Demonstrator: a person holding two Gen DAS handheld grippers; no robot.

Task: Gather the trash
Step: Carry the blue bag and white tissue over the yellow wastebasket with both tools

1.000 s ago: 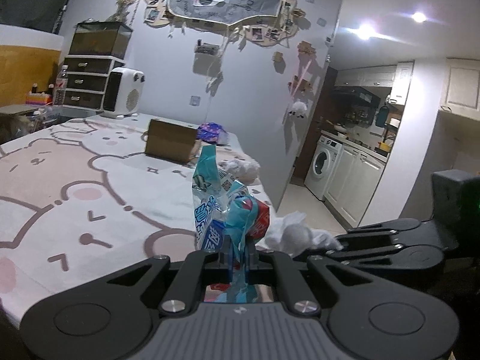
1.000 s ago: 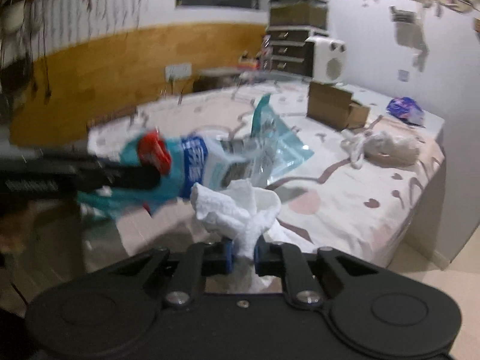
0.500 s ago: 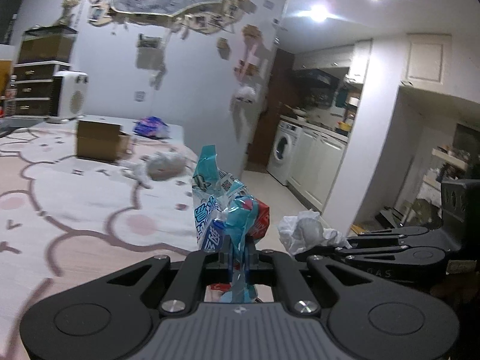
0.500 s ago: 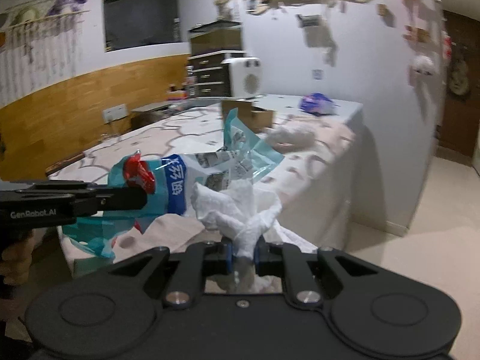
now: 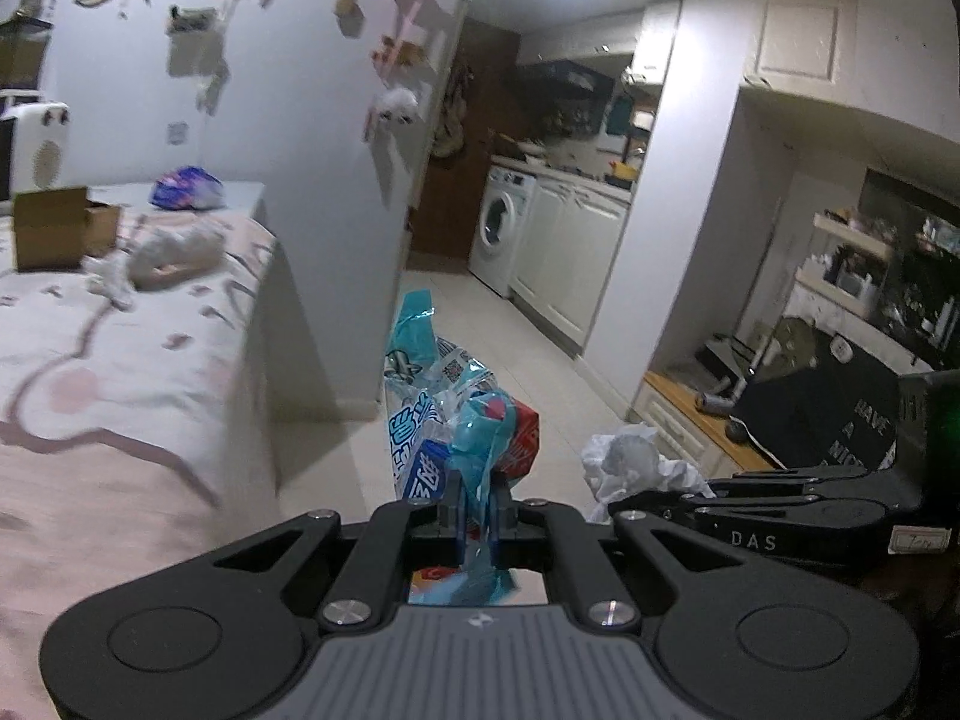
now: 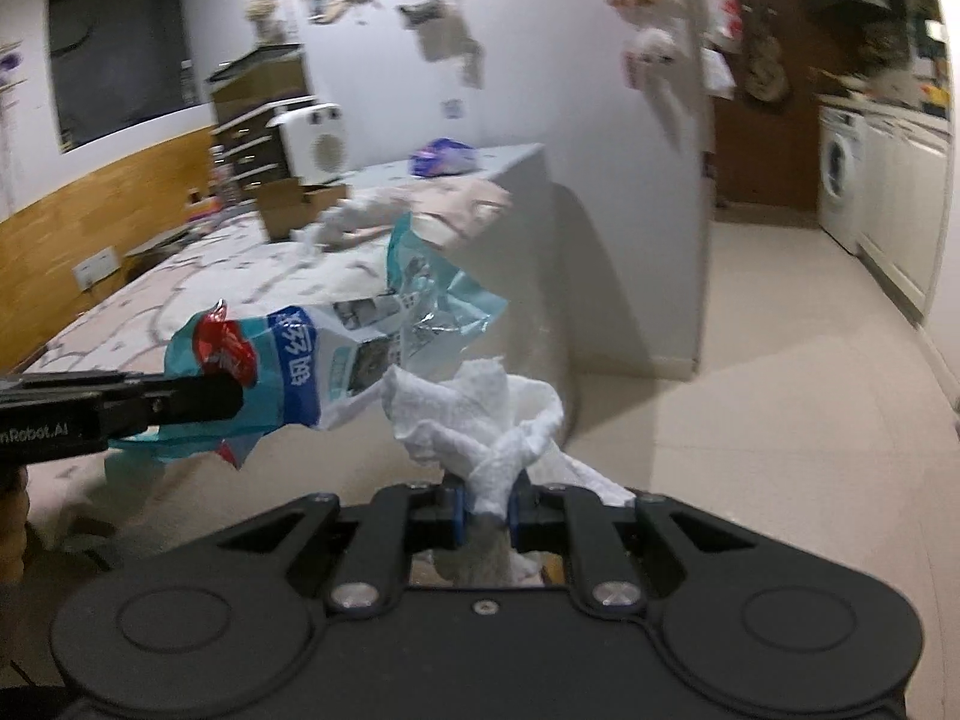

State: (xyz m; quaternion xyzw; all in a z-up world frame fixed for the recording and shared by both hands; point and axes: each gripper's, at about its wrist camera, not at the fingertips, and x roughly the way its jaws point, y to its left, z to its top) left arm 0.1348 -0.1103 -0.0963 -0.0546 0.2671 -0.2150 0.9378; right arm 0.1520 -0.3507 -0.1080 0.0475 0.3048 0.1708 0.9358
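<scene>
My left gripper (image 5: 475, 495) is shut on a crumpled blue, white and red plastic wrapper (image 5: 447, 414) and holds it in the air past the table's end. The wrapper also shows in the right wrist view (image 6: 336, 354), with the left gripper (image 6: 231, 390) coming in from the left. My right gripper (image 6: 485, 498) is shut on a wad of white tissue (image 6: 480, 426). In the left wrist view the tissue (image 5: 636, 465) and right gripper (image 5: 624, 504) sit at lower right. More crumpled tissue (image 5: 168, 252) and a purple wrapper (image 5: 186, 189) lie on the table (image 5: 120, 396).
A cardboard box (image 5: 57, 228) stands on the table beside a white heater (image 5: 33, 144). A tiled floor (image 6: 750, 390) runs toward a washing machine (image 5: 501, 228) and white cabinets. A dark bag (image 5: 828, 414) with white lettering sits at the right.
Both grippers have swung right, away from the table toward the kitchen side, each still carrying its trash. The table has slid to the left of both views.
</scene>
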